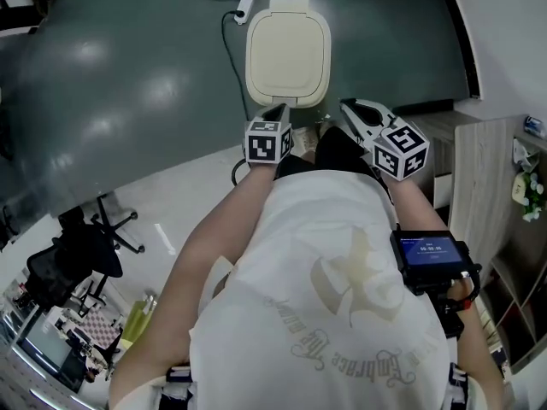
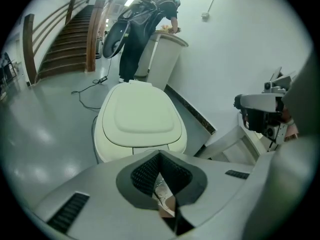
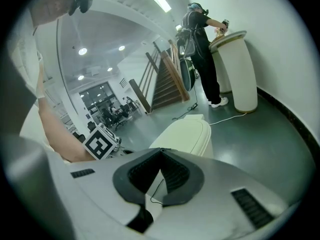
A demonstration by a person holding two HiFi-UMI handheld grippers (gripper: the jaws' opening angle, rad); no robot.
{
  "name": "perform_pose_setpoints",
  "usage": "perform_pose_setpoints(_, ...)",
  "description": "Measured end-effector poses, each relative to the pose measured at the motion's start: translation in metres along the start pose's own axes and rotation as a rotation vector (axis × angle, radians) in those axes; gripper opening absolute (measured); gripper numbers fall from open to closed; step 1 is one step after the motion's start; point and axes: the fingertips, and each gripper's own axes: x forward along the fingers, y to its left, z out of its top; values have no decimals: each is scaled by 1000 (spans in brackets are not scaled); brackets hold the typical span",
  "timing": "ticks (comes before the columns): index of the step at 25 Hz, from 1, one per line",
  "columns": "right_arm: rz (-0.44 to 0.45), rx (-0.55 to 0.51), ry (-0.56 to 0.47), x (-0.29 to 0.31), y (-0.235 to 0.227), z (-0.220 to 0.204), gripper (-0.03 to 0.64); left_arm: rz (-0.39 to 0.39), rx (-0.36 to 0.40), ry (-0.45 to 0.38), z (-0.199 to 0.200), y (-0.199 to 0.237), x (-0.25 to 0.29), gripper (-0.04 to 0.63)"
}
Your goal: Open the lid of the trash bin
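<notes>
- Your left gripper (image 1: 278,109) covers a bit of the near edge of the trash bin lid (image 1: 288,49) in the head view; the bin's body sits unseen beneath it.
- In the left gripper view, the gripper's own shell hides the bin's near front.
- In the right gripper view, the right gripper (image 3: 161,150) hides the bin's lower part; of the left gripper, only its marker cube (image 3: 101,144) shows.
- The screen (image 1: 430,250) by your right arm carries print too small to read.

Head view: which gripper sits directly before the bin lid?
The left gripper, near the front edge of the lid; the right gripper is off past the lid's right side.
</notes>
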Motion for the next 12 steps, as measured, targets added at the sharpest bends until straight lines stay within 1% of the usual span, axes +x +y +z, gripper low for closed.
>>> perform_pose_setpoints(3,-9,7,-5,-1,-3,0,5,5,2,16,0,2,7,11)
perform_pose_setpoints(8,-32,17,-12,-7,-9,-2,5,14,-25,23,-2,2,16,12)
perform_pose_setpoints(12,-36,31,-18,-5,-11,-4,5,21,-12,26,-3,6,12,12)
